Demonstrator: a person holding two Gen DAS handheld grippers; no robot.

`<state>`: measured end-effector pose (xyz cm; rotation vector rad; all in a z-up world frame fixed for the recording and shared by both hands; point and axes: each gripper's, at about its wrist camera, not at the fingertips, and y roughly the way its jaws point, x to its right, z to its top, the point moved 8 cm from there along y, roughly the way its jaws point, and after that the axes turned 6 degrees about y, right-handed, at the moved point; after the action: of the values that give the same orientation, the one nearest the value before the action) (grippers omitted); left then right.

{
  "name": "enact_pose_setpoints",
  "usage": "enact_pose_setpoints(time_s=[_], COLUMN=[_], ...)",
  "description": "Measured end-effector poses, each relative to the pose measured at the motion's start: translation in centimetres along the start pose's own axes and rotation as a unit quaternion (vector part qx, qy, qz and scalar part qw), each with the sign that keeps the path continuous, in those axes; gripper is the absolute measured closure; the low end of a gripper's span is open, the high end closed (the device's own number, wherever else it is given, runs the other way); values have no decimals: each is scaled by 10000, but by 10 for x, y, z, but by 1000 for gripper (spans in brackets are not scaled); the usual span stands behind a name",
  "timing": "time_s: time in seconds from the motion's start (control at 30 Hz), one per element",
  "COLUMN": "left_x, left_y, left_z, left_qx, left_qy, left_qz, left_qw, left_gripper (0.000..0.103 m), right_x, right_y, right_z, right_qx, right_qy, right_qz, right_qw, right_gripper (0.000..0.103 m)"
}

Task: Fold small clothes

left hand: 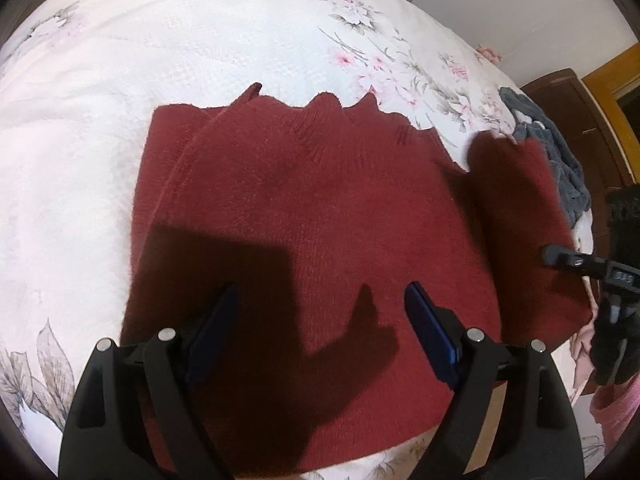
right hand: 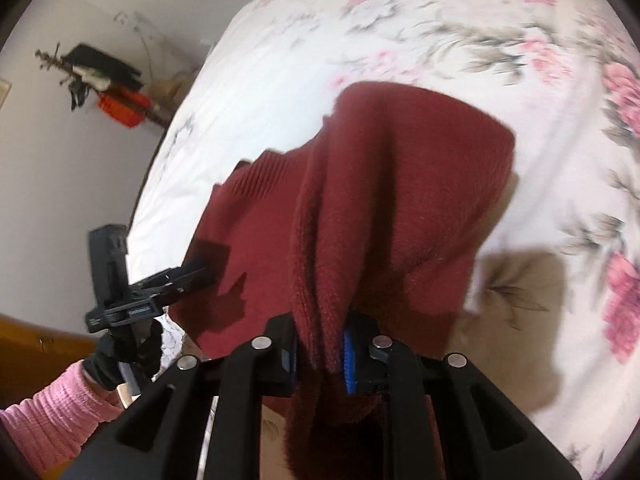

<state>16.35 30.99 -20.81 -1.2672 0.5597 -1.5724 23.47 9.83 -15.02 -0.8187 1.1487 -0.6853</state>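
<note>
Fingers of the left gripper (left hand: 320, 312) stand wide apart at the bottom centre of the left wrist view, hovering above the red sweater (left hand: 312, 216) with nothing between them. The sweater lies spread on the floral bedspread (left hand: 200, 40), filling the middle of the frame. A grey garment (left hand: 560, 152) lies at the right edge. In the right wrist view, the right gripper (right hand: 320, 354) is clamped on a bunched fold of the sweater at bottom centre; the cloth rises from the bed to the fingers. At lower left of that view, a black-gloved hand (right hand: 128, 356) with a pink sleeve (right hand: 52, 420) holds the left gripper.
</note>
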Motion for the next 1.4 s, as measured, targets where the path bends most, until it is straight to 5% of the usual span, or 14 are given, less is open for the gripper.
enact_pose_setpoints(time_s=[0.2,0.33,0.43,0.67,0.83,1.03,1.3,1.4], left_x=[-1,3,14,51,75,92,117,128], left_y=[-6,-5,-3,16,36,62,89,94], left_z=[2,8,14,21,20,20,24,28], left_qx=[66,118,136,1,-140,-305,-523,-601], left_qy=[-201,-326,-389,-452,-596,-913,-896,-887], left_qz=[-190,-326,-482,-953,-1299,-1532,-1478,-1494], left_qw=[9996,9989,9980,9944,9896,9835,9836,9829], left_gripper=[19,19,19,19,19,20,20,42], right_x=[-10,-6,-11,-37,-4,53,78,85], right_y=[48,64,62,0,-40,-29,-7,-7], right_z=[-4,-8,-9,-10,-11,-38,-69,-73], right_qx=[-268,-410,-497,-249,143,3,-115,-130], right_qy=[-21,92,225,352,321,703,1008,1056], right_qz=[-354,-341,-131,665,147,-385,-184,-186], right_qw=[9990,9985,9984,9969,9993,9968,9947,9942], right_gripper=[85,74,64,58,57,56,56,56])
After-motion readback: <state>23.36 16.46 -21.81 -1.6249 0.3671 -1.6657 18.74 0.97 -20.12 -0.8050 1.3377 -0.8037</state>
